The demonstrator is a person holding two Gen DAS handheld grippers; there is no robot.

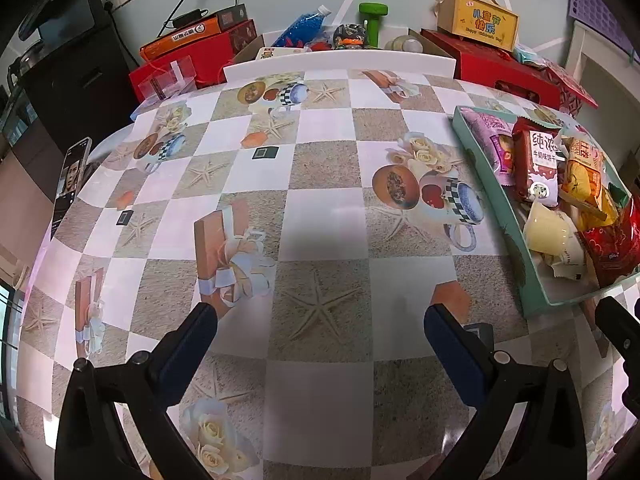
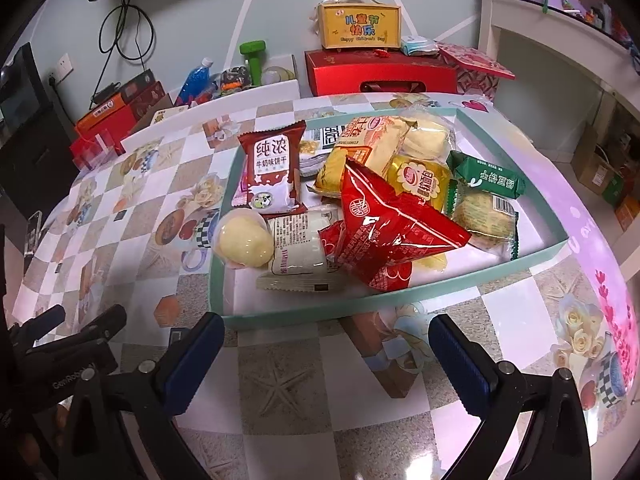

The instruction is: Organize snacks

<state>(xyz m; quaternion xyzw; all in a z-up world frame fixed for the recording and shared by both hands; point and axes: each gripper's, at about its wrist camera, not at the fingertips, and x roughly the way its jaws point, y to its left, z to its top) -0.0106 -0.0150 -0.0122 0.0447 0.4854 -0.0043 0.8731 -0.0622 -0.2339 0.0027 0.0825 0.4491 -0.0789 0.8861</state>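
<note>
A shallow teal tray (image 2: 360, 304) sits on the checkered table and holds several snack packets: a red crinkled bag (image 2: 384, 220), a maroon milk-biscuit pack (image 2: 272, 172), a pale round bun (image 2: 242, 242), a yellow pack (image 2: 420, 178) and a green-labelled cake (image 2: 486, 200). My right gripper (image 2: 326, 340) is open and empty, just in front of the tray's near wall. My left gripper (image 1: 320, 328) is open and empty over bare tablecloth; the tray (image 1: 516, 248) lies to its right. The left gripper also shows at the lower left of the right wrist view (image 2: 76, 328).
Along the table's far edge stand red gift boxes (image 2: 380, 72), a yellow carry box (image 2: 360, 26), a green dumbbell (image 2: 254, 60), a blue bottle (image 2: 196, 78) and an orange box (image 1: 180, 38). A phone (image 1: 70, 180) stands at the left edge. A white shelf (image 2: 560, 60) is on the right.
</note>
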